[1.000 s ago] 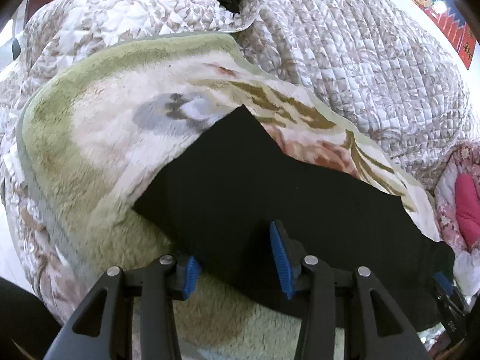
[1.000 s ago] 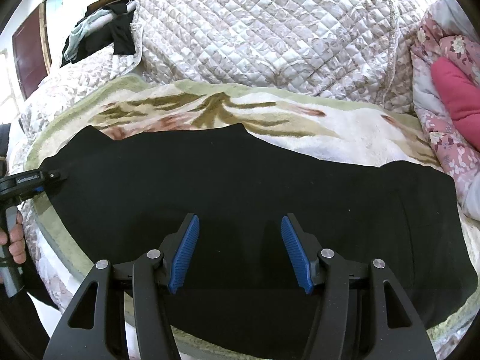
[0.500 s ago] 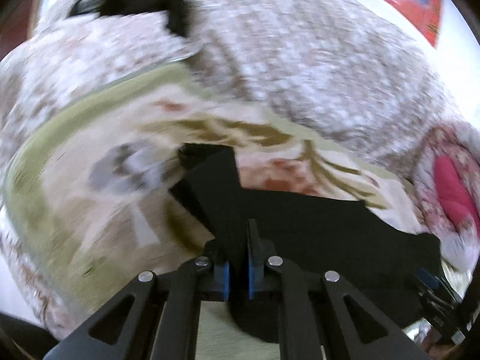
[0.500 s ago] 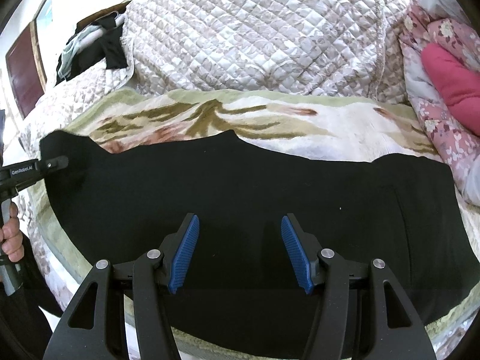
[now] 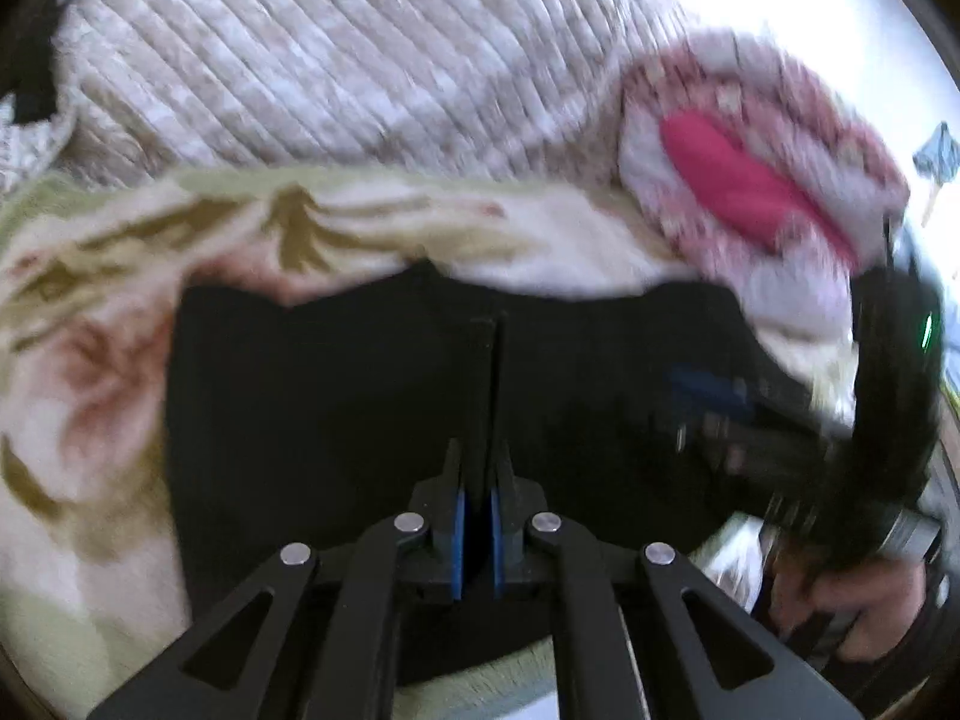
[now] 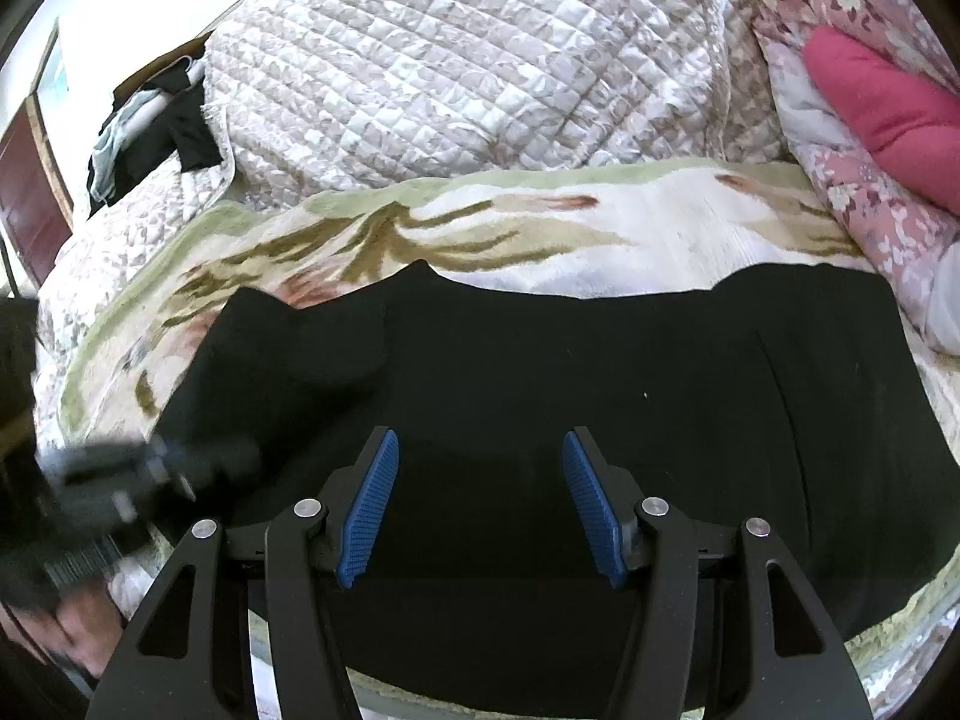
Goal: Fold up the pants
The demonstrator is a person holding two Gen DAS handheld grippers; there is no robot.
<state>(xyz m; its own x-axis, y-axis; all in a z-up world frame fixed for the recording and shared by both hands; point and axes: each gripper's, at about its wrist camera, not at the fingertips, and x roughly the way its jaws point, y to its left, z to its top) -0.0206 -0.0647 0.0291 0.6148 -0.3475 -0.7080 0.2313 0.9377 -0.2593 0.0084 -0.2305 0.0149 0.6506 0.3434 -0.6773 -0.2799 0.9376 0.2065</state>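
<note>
Two grippers are in my feeds. My left gripper (image 5: pixel 477 516) is closing, its blue pads nearly together and pinching a thin upright fold of the black pants (image 6: pixel 540 360); the left feed is smeared with blur. My right gripper (image 6: pixel 480 504) is released, its blue pads (image 6: pixel 367 507) standing wide apart over the fabric and pressing on nothing. The pants lie spread flat across the floral fleece blanket (image 6: pixel 660 240), reaching from about 9 o'clock to 3 o'clock in the right feed, with the leg end at 9 o'clock doubled over onto itself. A quilted cover (image 6: pixel 480 72) is heaped at 12 o'clock, and a pink pillow (image 6: pixel 882 108) sits at 2 o'clock.
</note>
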